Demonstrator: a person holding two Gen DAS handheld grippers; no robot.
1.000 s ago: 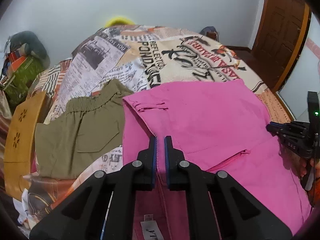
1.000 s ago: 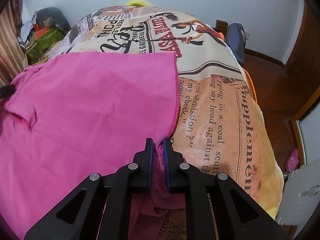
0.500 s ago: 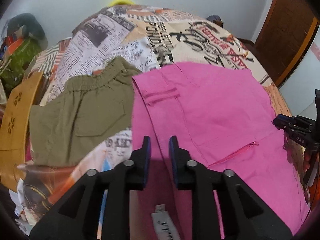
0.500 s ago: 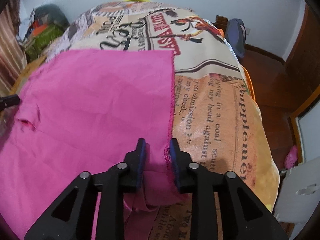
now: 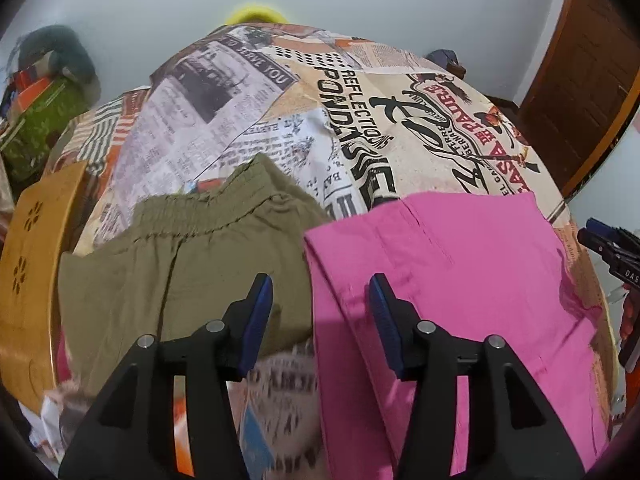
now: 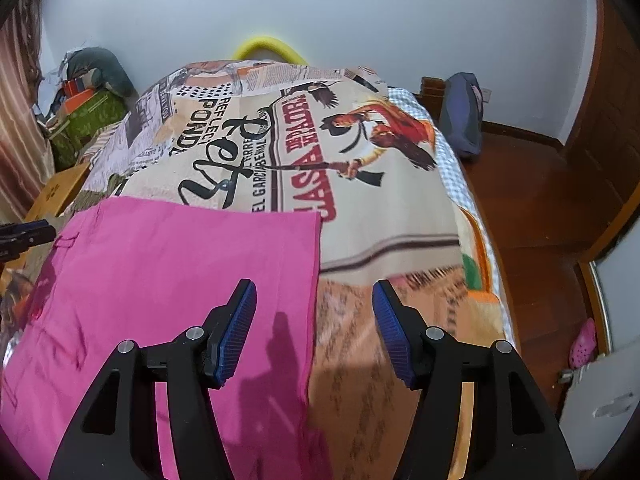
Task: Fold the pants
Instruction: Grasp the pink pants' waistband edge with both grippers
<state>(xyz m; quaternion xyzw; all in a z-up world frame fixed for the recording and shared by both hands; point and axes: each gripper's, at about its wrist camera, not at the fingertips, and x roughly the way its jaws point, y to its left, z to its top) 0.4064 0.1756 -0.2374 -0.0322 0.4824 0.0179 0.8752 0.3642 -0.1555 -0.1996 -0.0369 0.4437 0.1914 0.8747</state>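
2 fisheye views look down over a bed covered by a cream and orange newspaper-print blanket (image 5: 352,120), where bright pink cotton pants (image 5: 460,280) lie flat and folded.

Only the left wrist view shows the olive-green elastic-waist shorts (image 5: 180,264), lying just beside the pink pants' left edge, and a tan wooden board with flower cut-outs (image 5: 28,272) at the bed's left side. The left tongs (image 5: 320,304) stand spread, having just been opening, with nothing pinched; the pants' edge lies below the gap. The right tongs appear at this view's far right edge.

Only the right wrist view shows the pants' right hem, a straight line across the blanket, a dark blue bag (image 6: 464,116) on the brown wooden floor (image 6: 532,208), and a pink clog (image 6: 584,340) near a white panel. The right tongs (image 6: 314,308) are also spread, having just been opening, and grip nothing, with the hem below them.

Both views show a pale blue-white wall (image 6: 380,20), a yellow curved bar (image 6: 268,46) behind the bed, a heap of green and orange things (image 5: 36,120) at left, and a brown wooden door (image 5: 580,92) at right.
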